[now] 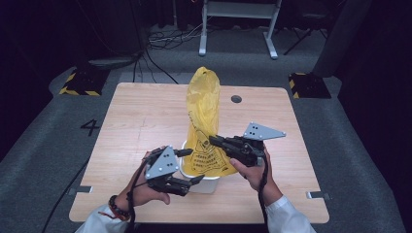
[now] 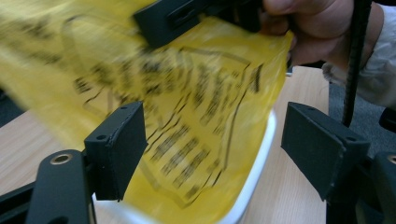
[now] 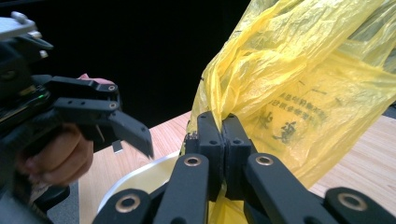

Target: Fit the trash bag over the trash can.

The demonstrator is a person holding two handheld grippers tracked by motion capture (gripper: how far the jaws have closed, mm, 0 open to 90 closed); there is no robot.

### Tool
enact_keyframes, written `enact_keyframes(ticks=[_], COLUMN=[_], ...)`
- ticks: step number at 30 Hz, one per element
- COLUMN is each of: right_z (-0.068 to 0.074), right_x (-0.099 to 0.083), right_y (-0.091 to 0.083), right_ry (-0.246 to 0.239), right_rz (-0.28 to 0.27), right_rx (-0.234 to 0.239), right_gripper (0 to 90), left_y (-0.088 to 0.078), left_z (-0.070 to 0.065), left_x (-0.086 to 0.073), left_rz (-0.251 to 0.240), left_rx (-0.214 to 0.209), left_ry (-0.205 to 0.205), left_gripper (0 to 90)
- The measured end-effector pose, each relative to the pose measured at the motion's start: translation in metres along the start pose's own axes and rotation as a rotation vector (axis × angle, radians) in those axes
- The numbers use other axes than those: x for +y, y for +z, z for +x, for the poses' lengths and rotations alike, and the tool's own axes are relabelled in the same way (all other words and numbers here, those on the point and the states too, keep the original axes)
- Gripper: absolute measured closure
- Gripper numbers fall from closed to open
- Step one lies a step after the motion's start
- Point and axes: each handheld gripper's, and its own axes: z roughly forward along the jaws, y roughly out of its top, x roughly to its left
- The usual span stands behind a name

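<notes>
— Yellow plastic dominates the wooden table (image 1: 145,111): what stands there?

— A tall yellow bag (image 1: 203,111) with dark printed text and a boxed graphic, rising from a white container (image 1: 210,181) near the person's edge of the table. Its top tapers to a bunched peak.

— And the right gripper (image 1: 214,140)?

— Clenched on the bag. From the right gripper view its two black jaws are pressed together, with a fold of yellow film pinched between them. From the high view it reaches in from the right at the bag's lower half, held in the person's right hand (image 1: 252,170).

— The left gripper (image 1: 190,166)?

— Released. In the left gripper view its jaws stand wide apart, one on either side of the bag's printed lower part and the container's white rim, touching neither as far as can be seen. The bag is blurred there. In the high view the gripper sits just left of the container, in the left hand (image 1: 145,191).

— Anything else?

— White sleeves at the bottom edge, a bead bracelet (image 1: 115,208) on the left wrist, and a small round hole (image 1: 236,99) in the tabletop beyond the bag.
</notes>
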Motion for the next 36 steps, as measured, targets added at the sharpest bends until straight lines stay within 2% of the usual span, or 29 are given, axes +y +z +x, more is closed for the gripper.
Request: enact_keyframes(ticks=[2, 6, 7, 9, 10, 12, 13, 15, 18, 20, 23, 27, 34, 36], right_z=[0.002, 0.003, 0.003, 0.004, 0.005, 0.005, 0.005, 0.005, 0.006, 0.008, 0.009, 0.009, 0.010, 0.010], right_x=[-0.001, -0.002, -0.002, -0.002, -0.002, -0.002, -0.002, -0.002, -0.003, -0.004, -0.005, -0.006, -0.013, -0.015], right_y=[0.001, 0.001, 0.000, -0.001, -0.001, -0.002, -0.003, -0.004, -0.004, -0.004, -0.004, -0.007, -0.012, -0.013], right_ry=[-0.005, -0.002, -0.002, -0.005, -0.005, -0.002, -0.004, -0.002, -0.008, -0.015, -0.018, -0.044, -0.091, -0.105], right_rz=[0.005, 0.003, 0.001, 0.001, -0.003, -0.007, -0.008, -0.013, -0.009, -0.003, 0.002, 0.019, 0.094, 0.113], right_rx=[-0.007, -0.004, 0.001, 0.005, 0.011, 0.020, 0.025, 0.040, 0.065, 0.072, 0.084, 0.091, 0.085, 0.080], right_gripper=[89.4, 89.4, 89.4, 89.3, 89.1, 88.9, 88.8, 88.4, 87.9, 86.7, 85.0, 85.2, 86.3, 86.5], left_y=[0.008, 0.025, 0.028, 0.033, 0.036, 0.039, 0.040, 0.041, 0.042, 0.042, 0.040, 0.036, 0.031, 0.028], left_z=[-0.008, -0.018, -0.019, -0.019, -0.017, -0.013, -0.012, -0.010, -0.007, -0.006, -0.002, 0.002, 0.005, 0.008], left_x=[0.006, 0.015, 0.016, 0.017, 0.017, 0.015, 0.014, 0.012, 0.009, 0.007, 0.004, 0.002, -0.002, -0.003], left_rz=[0.002, 0.042, 0.053, 0.064, 0.073, 0.087, 0.094, 0.106, 0.130, 0.152, 0.162, 0.168, 0.226, 0.222], left_rx=[-0.016, 0.071, 0.105, 0.169, 0.184, 0.177, 0.180, 0.180, 0.190, 0.215, 0.222, 0.229, 0.288, 0.287], left_ry=[0.005, 0.036, 0.043, 0.081, 0.080, 0.063, 0.067, 0.086, 0.141, 0.176, 0.194, 0.204, 0.276, 0.273], left_gripper=[20.8, 21.1, 23.0, 31.4, 35.6, 40.4, 45.5, 54.0, 69.7, 76.4, 87.1, 89.8, 89.8, 89.3])
